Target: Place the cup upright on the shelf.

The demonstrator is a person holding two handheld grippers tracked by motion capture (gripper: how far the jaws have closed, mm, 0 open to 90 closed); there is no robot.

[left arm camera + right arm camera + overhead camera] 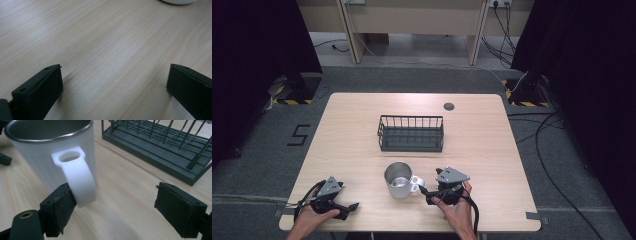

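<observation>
A white mug with a steel inside stands upright near the table's front edge, its handle turned to the right. My right gripper lies just right of it, pointing left at the handle. In the right gripper view the jaws of the right gripper stand apart: the left pad touches the outside of the handle, and the right pad is well clear of it. My left gripper rests at the front left, open; the left gripper has bare wood between its jaws.
A black wire basket sits in the middle of the wooden table, behind the mug, and appears again as the basket in the right gripper view. A round grommet sits near the far edge. Cables lie on the floor to the right.
</observation>
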